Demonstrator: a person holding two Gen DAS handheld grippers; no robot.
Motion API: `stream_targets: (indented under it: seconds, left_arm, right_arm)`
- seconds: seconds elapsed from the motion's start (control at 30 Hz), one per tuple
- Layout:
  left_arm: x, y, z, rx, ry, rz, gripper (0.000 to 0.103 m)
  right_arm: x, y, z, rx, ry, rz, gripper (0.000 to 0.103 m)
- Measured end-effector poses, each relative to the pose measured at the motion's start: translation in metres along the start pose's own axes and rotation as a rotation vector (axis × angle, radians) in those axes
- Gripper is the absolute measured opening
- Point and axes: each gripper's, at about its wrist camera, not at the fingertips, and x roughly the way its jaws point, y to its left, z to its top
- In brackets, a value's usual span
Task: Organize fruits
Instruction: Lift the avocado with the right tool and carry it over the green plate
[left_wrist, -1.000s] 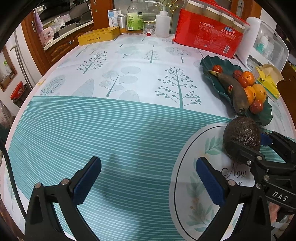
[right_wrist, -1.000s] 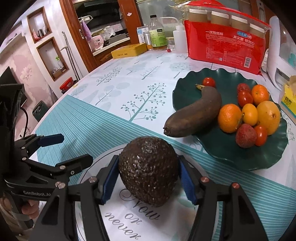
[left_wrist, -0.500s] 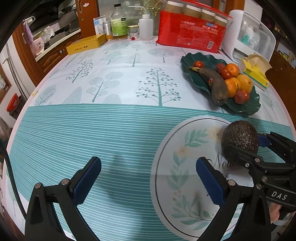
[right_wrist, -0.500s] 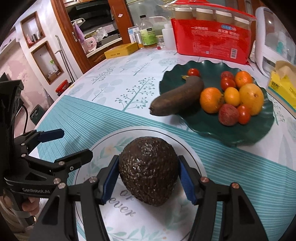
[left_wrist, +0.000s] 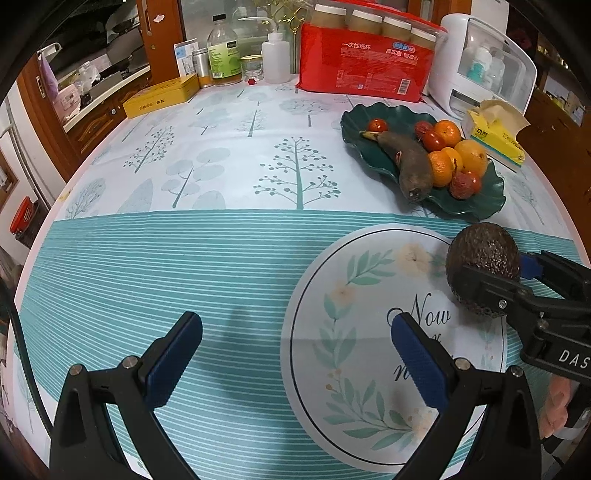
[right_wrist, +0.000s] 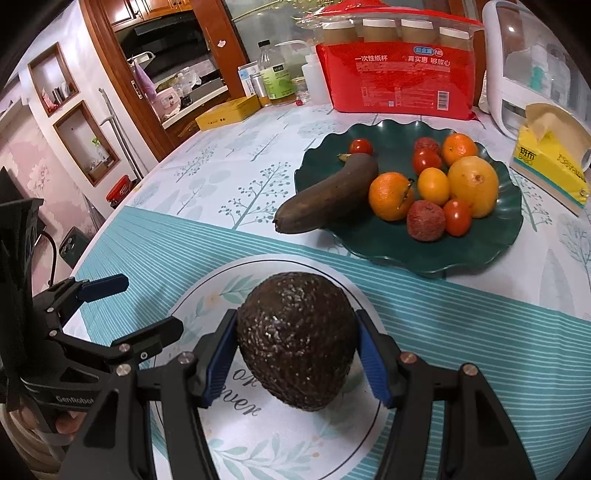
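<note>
A dark, bumpy avocado (right_wrist: 295, 339) is clamped between the blue pads of my right gripper (right_wrist: 297, 360), held just above the round print on the tablecloth. The same avocado (left_wrist: 484, 266) shows at the right edge of the left wrist view, with the right gripper (left_wrist: 517, 280) on it. My left gripper (left_wrist: 295, 354) hangs open over the teal stripes, nothing between its fingers; in the right wrist view it (right_wrist: 136, 306) sits to the left of the avocado. Beyond the avocado lies a dark green wavy plate (right_wrist: 480, 251) with a brown banana (right_wrist: 328, 195), oranges, small tomatoes and lychees.
A yellow tissue box (right_wrist: 550, 173) lies right of the plate. At the table's back stand a red pack of paper cups (right_wrist: 399, 77), a white appliance (right_wrist: 535, 66), bottles (left_wrist: 221, 51) and a yellow tin (left_wrist: 159, 98). The table edge curves round on the left.
Both grippers have drawn back and slightly up from the plate, so the plate and the back of the table sit farther off. The avocado stays gripped; the left gripper stays open.
</note>
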Motion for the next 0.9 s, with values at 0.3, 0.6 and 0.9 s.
stream_targets:
  seconds: [0.3,0.6,0.9]
  left_arm:
    - [-0.018,-0.010,0.015,0.022,-0.042,-0.008,0.102]
    - [-0.056,-0.022,0.062,0.071,-0.143,0.029,0.102]
    - [-0.080,-0.016,0.115,0.040,-0.165,0.093,0.102]
  right_arm:
    - [-0.017,0.001,0.009,0.011,-0.028,0.005,0.062]
    - [-0.047,-0.009,0.045,0.035,-0.069,-0.004,0.062]
    - [-0.077,-0.040,0.114,0.162,-0.146,-0.039,0.062]
